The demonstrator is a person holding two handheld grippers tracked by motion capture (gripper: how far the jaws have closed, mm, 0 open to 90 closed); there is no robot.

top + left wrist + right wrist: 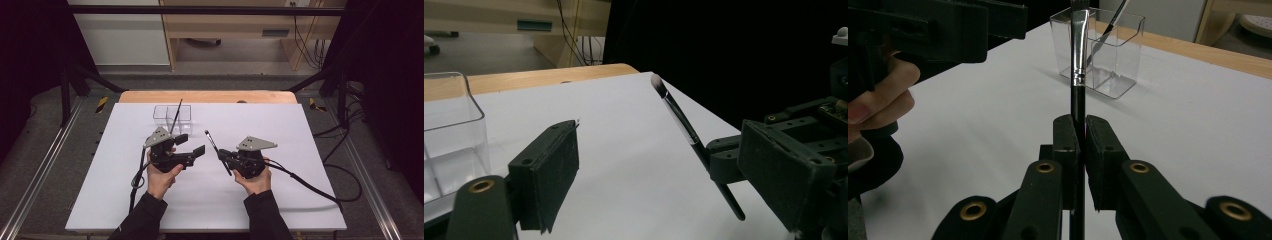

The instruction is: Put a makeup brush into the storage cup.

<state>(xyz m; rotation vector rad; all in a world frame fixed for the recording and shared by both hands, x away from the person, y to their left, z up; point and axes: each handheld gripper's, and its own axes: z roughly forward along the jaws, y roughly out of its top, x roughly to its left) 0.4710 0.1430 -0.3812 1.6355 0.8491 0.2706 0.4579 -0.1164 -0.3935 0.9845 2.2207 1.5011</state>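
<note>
The right claw is clamped tight on the dark handle of a makeup brush – bristle end raised, slanting up and away above the white table. The left claw, jaws spread wide with nothing between them, hangs just beside it. Behind stands a clear plastic holder – another brush leaning inside.

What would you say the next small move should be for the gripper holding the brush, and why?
Probably carry the brush toward the clear container. The right gripper is shut on its handle, the left gripper is open and holds nothing, and another brush already leans inside that container.
</note>
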